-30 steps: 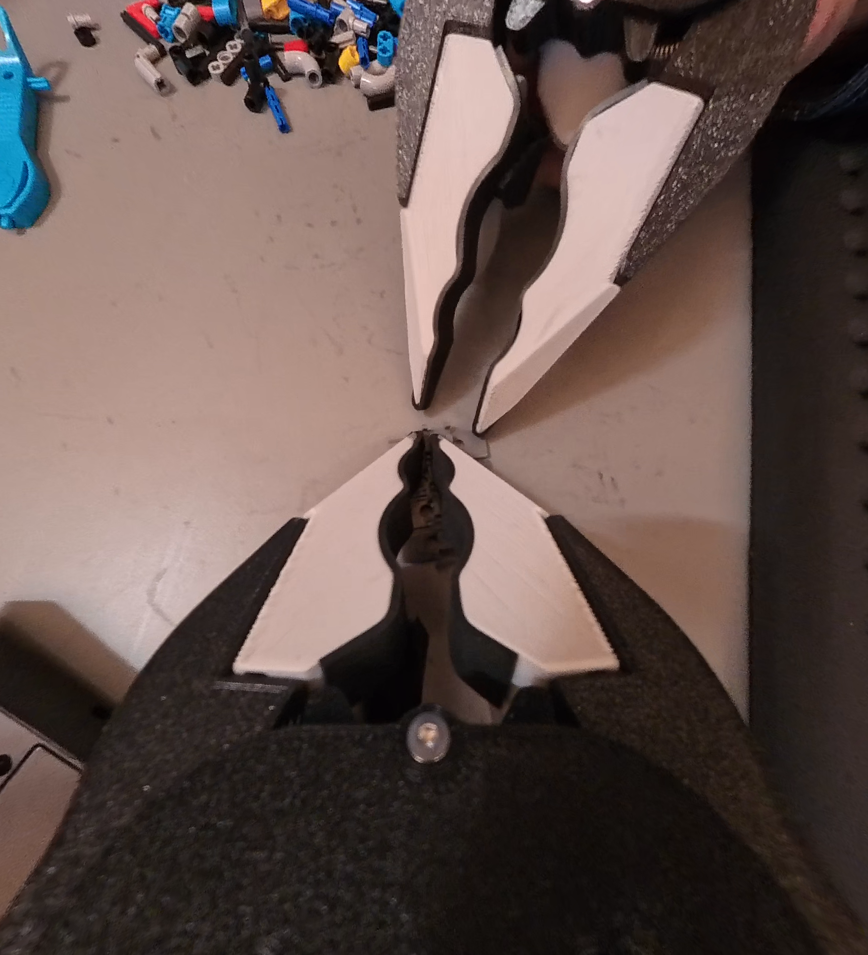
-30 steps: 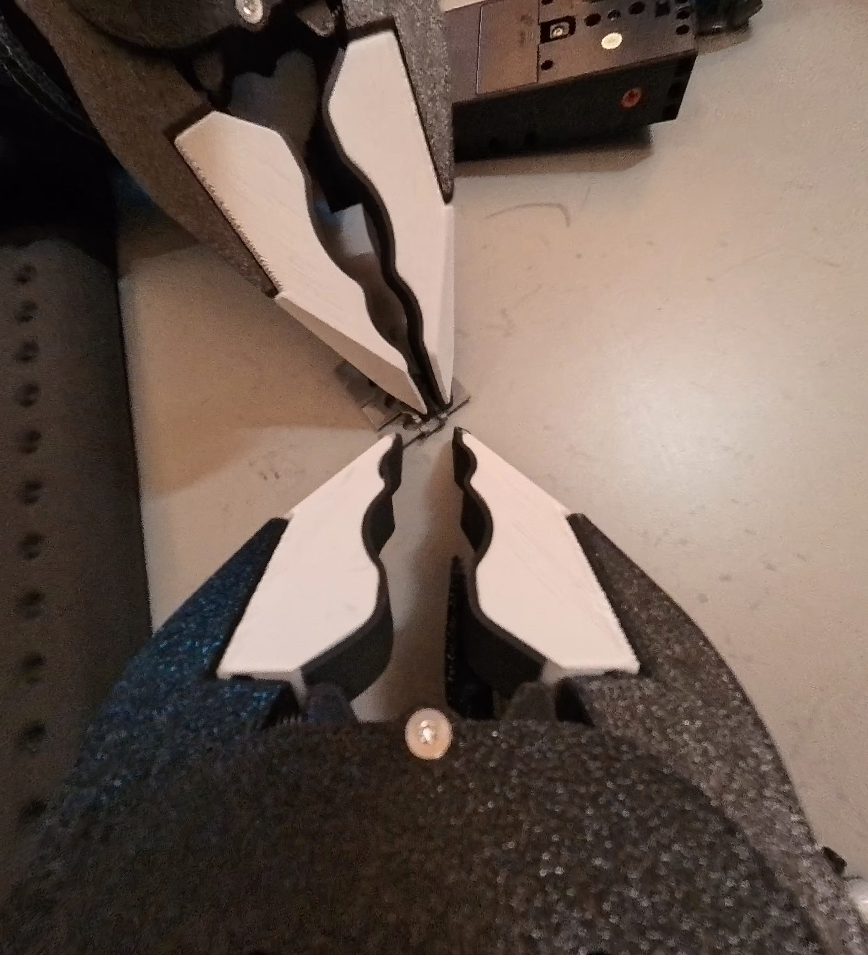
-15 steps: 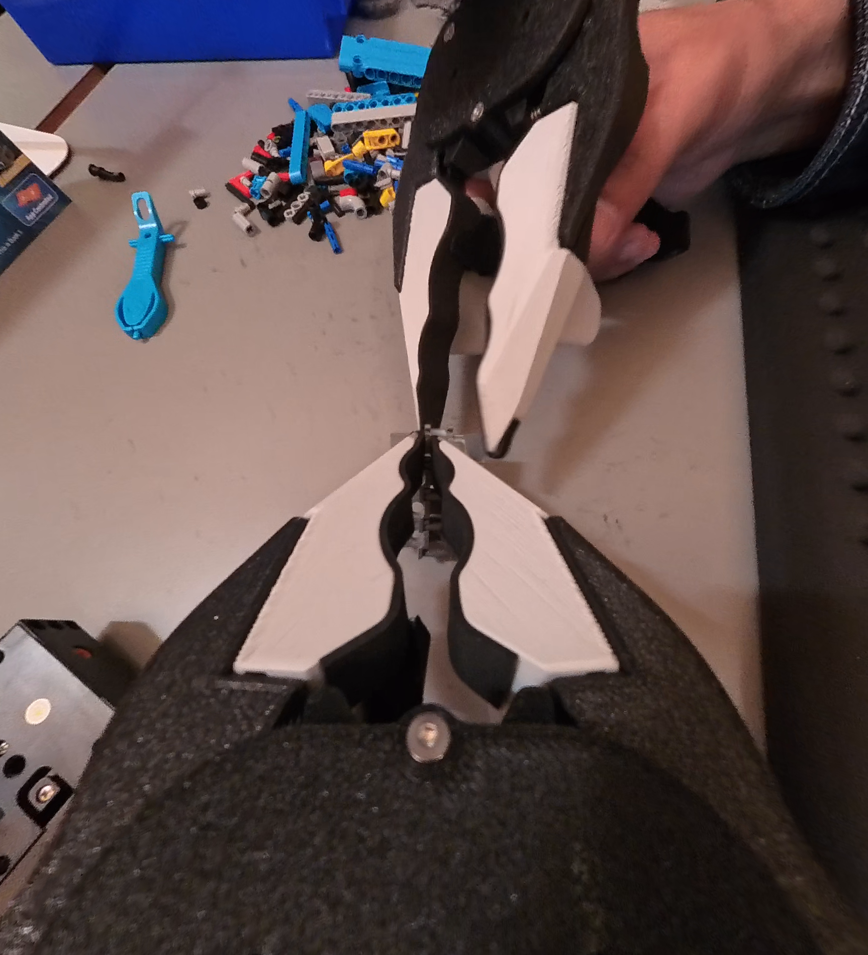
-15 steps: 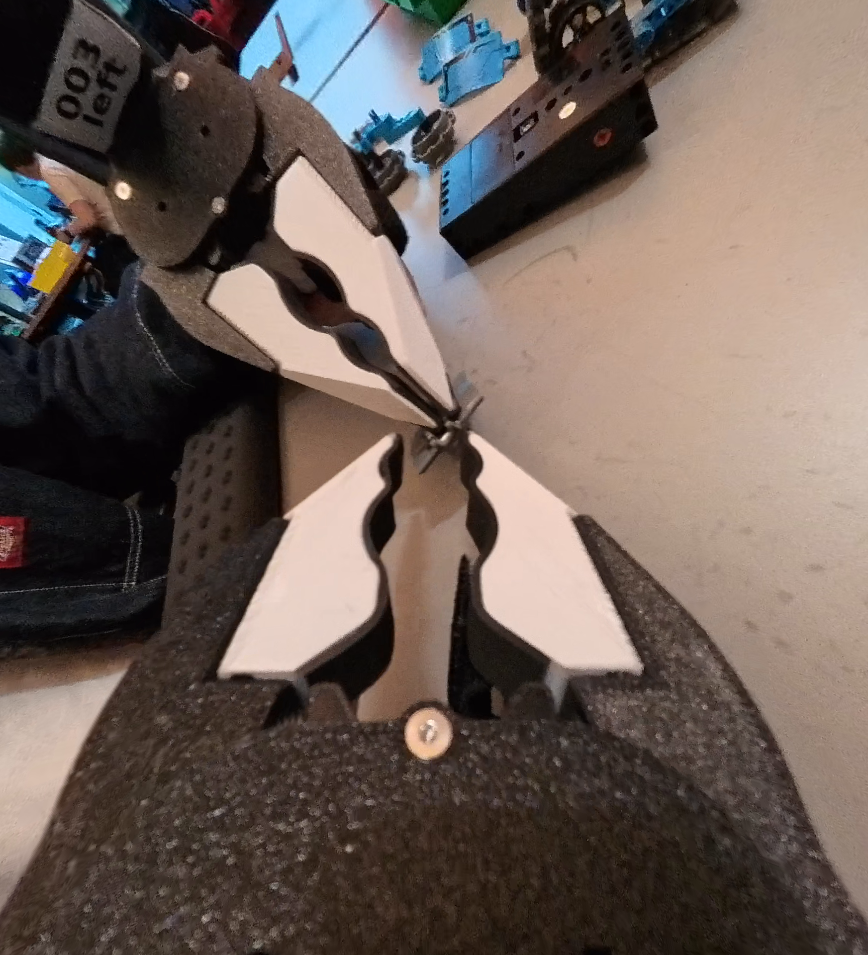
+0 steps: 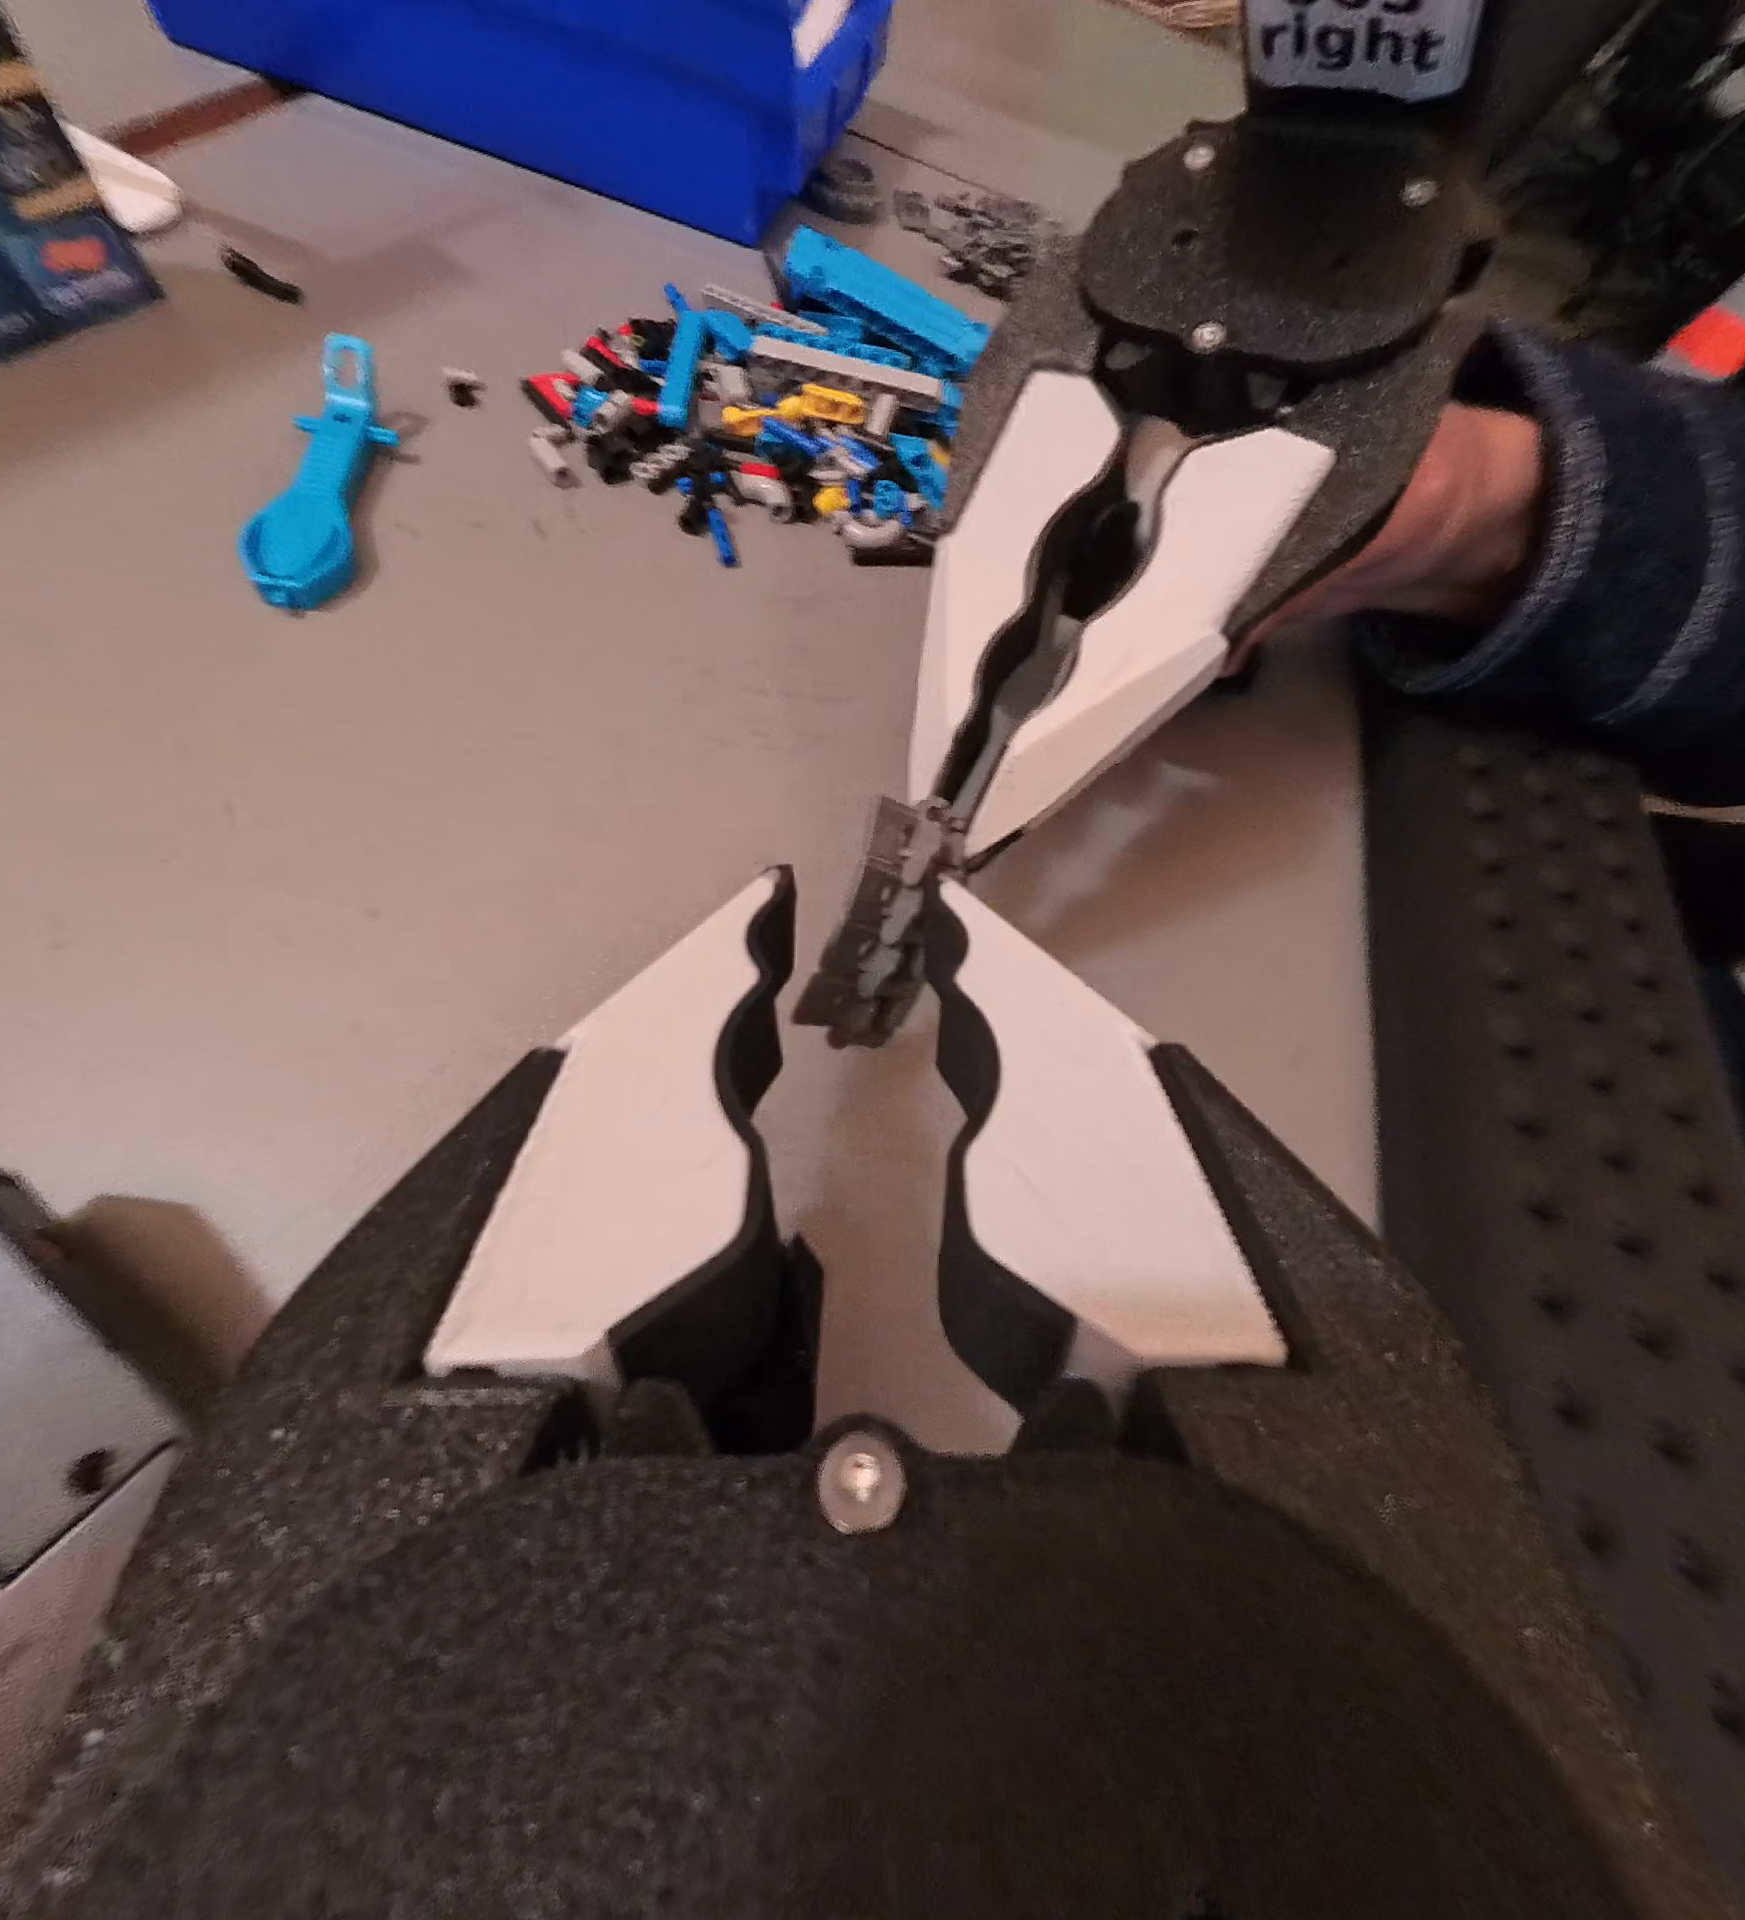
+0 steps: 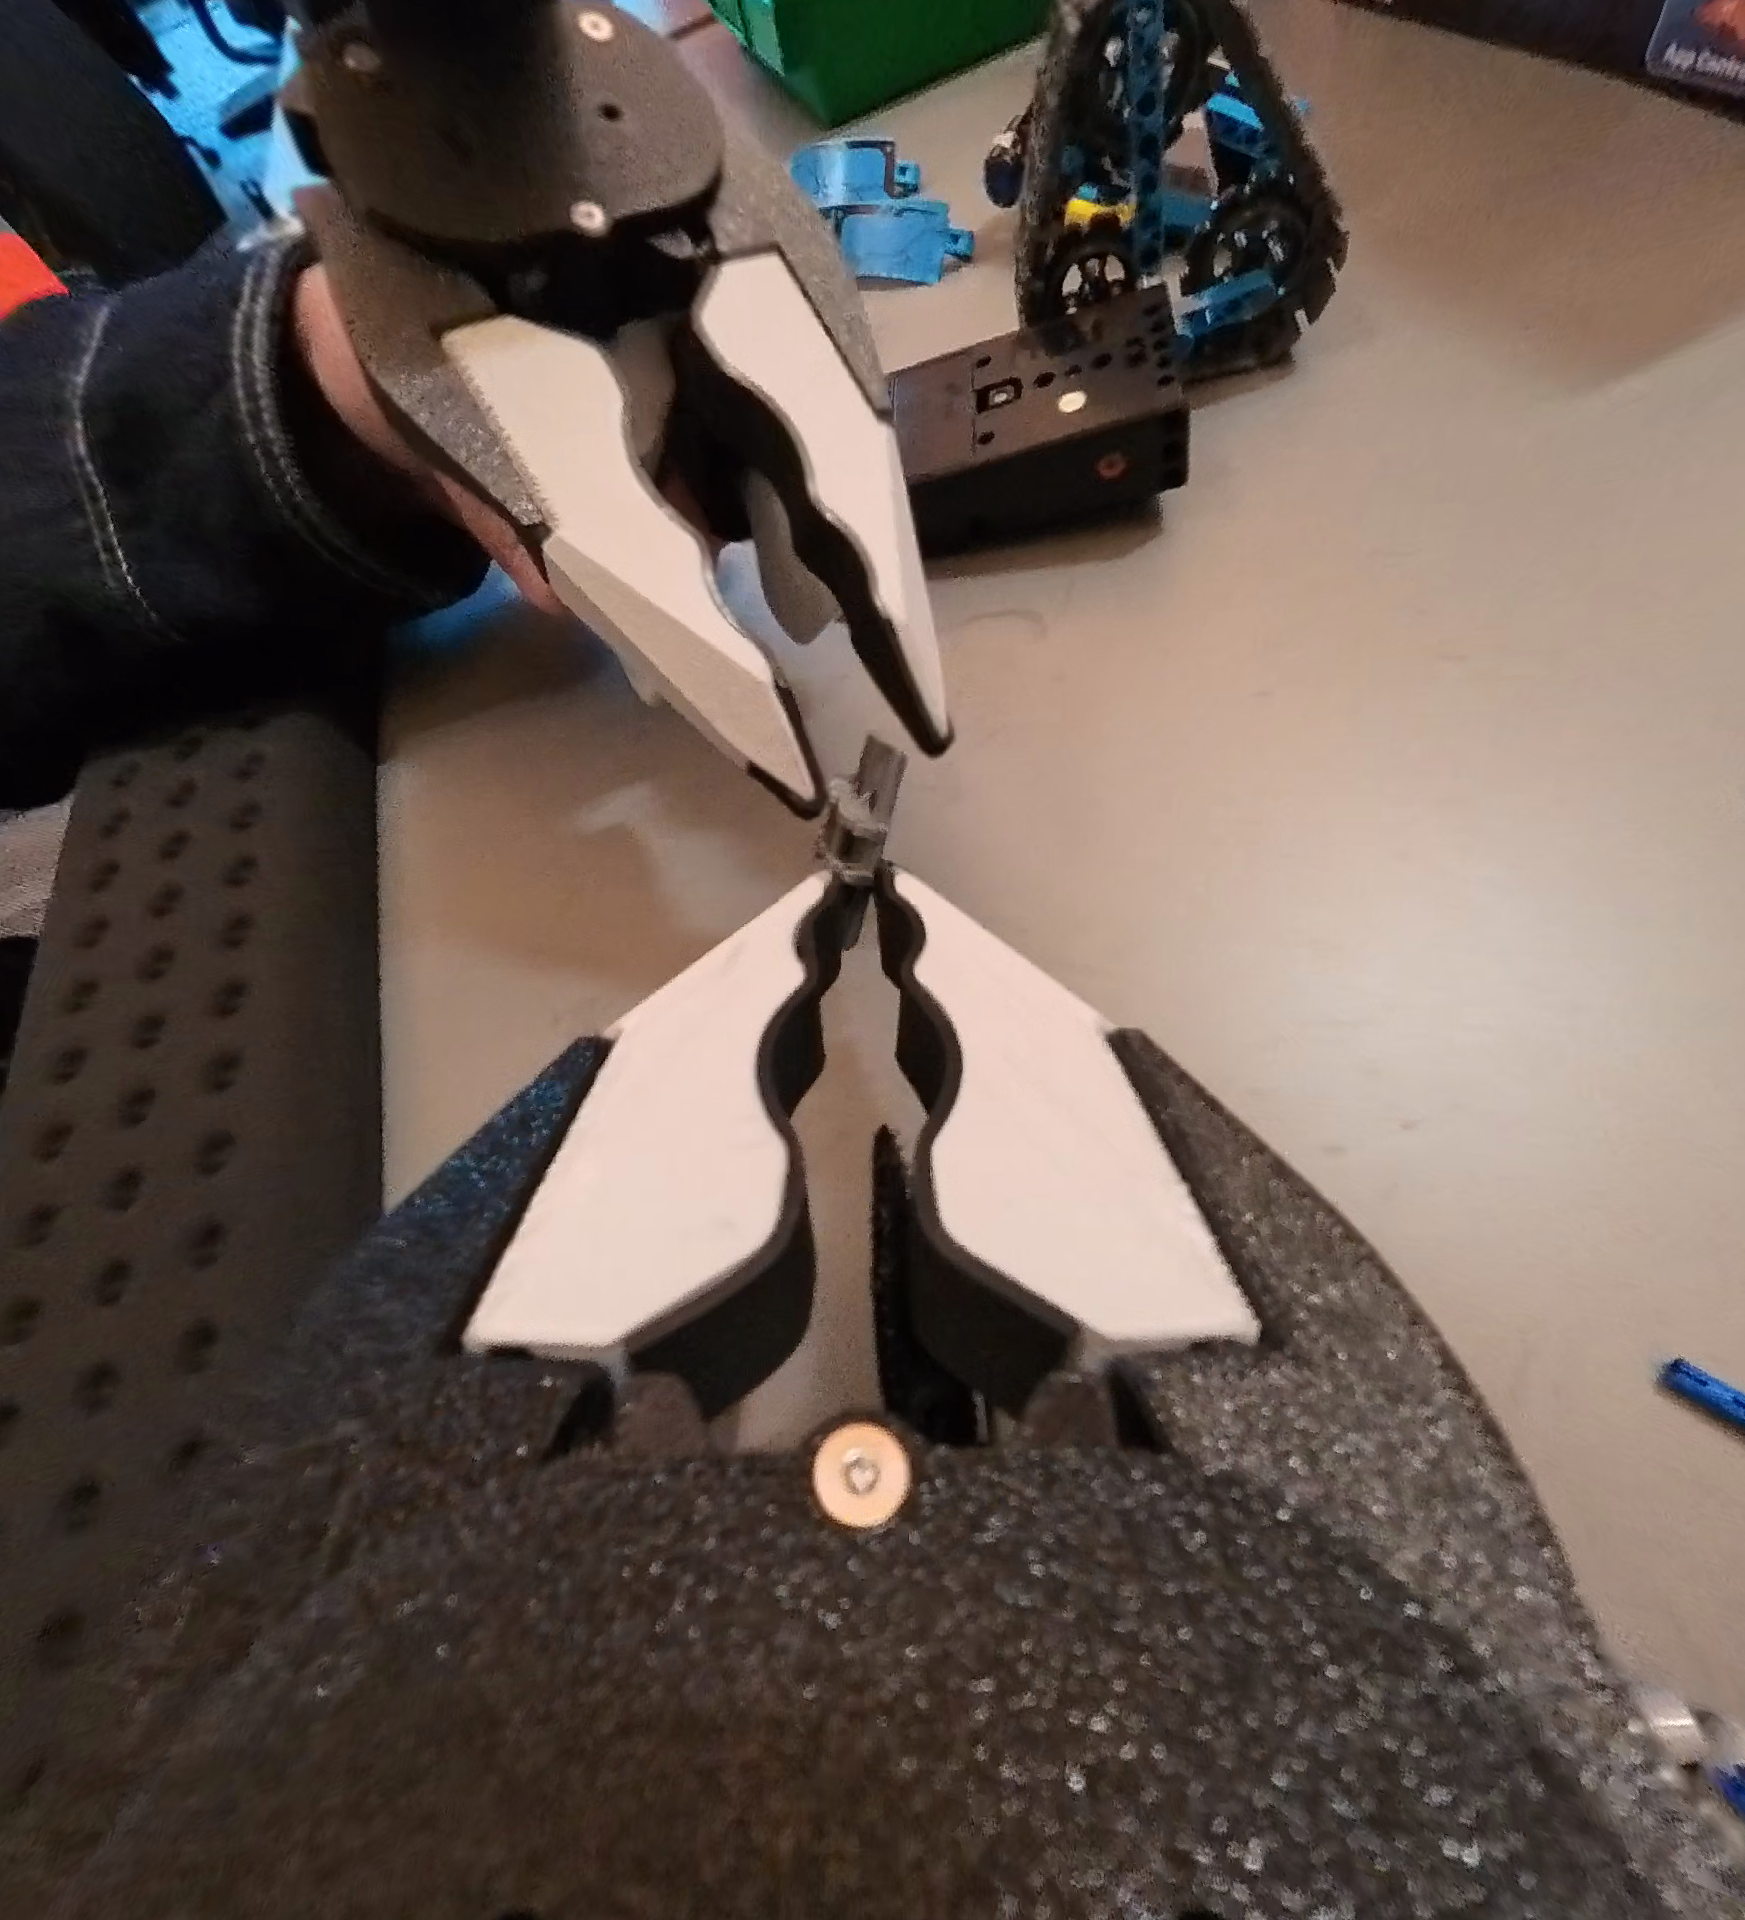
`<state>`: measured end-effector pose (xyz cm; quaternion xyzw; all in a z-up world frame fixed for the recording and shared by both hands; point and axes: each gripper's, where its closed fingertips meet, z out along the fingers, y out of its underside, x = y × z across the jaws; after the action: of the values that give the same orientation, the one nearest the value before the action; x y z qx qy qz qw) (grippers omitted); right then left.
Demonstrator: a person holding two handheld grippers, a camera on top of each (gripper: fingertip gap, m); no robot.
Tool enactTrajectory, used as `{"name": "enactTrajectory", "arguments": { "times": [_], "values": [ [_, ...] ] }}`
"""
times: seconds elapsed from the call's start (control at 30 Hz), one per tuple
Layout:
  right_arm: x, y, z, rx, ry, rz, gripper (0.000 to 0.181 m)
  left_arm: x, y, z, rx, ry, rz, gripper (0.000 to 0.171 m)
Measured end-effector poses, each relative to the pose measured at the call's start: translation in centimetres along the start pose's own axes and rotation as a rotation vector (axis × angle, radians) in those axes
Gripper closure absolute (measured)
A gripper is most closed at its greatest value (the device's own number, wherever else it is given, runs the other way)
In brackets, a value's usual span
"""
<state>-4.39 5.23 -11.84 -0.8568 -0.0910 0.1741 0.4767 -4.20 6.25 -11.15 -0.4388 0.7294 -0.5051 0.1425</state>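
A short dark grey strip of linked track pieces (image 5: pixel 873 935) hangs in the air above the grey table (image 5: pixel 432 831). My right gripper (image 6: pixel 857 881) is shut on its upper end; in the left wrist view the right gripper (image 5: pixel 946 823) comes in from the upper right. My left gripper (image 5: pixel 868 891) is open, and the strip's lower end hangs between its fingertips, close to the right one. In the right wrist view the strip (image 6: pixel 860 821) sticks up from my fingertips toward the open left gripper (image 6: pixel 868 771). A hand in a dark sleeve (image 5: pixel 1450 520) holds each gripper.
A pile of small coloured building pieces (image 5: pixel 764 426), a blue tool (image 5: pixel 312 499) and a blue bin (image 5: pixel 556 94) lie at the far side. A black box (image 6: pixel 1044 436) and a tracked model (image 6: pixel 1169 208) stand beyond the left gripper. A black perforated mat (image 5: pixel 1574 1143) borders the table.
The left gripper, shut on the strip before, has opened. The right gripper, open before, has shut on it. Both grippers have risen and tilted up from the table.
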Motion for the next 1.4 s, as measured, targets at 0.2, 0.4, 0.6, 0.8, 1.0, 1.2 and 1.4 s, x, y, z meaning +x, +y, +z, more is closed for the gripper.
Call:
{"name": "enactTrajectory", "arguments": {
  "times": [0.2, 0.4, 0.6, 0.8, 1.0, 1.2, 1.4],
  "values": [
    [-0.3, -0.4, -0.3, 0.014, 0.027, -0.100, 0.177, 1.3, 0.2, -0.2, -0.005, 0.102, -0.021, 0.159],
    [0.4, 0.6, 0.1, -0.036, 0.075, -0.127, 0.178, 1.4, 0.7, -0.1, -0.034, 0.096, 0.018, 0.164],
    [0.6, 1.6, 0.7, -0.096, 0.082, -0.122, 0.179, 1.4, 1.6, 0.3, -0.090, 0.075, 0.061, 0.165],
    [0.8, 2.1, 1.1, -0.106, 0.090, -0.128, 0.179, 1.1, 2.1, 0.5, -0.121, 0.054, 0.077, 0.165],
    [1.0, 2.6, 1.2, -0.183, 0.143, -0.191, 0.180, 1.4, 2.3, 0.8, -0.138, 0.040, 0.107, 0.165],
    [1.5, 2.9, 1.7, -0.162, 0.176, -0.224, 0.180, 1.1, 2.5, 1.0, -0.152, 0.009, 0.118, 0.165],
    [1.9, 2.1, 0.9, -0.092, 0.207, -0.219, 0.181, 1.3, 2.1, 1.0, -0.129, -0.003, 0.120, 0.165]
  ]
}}
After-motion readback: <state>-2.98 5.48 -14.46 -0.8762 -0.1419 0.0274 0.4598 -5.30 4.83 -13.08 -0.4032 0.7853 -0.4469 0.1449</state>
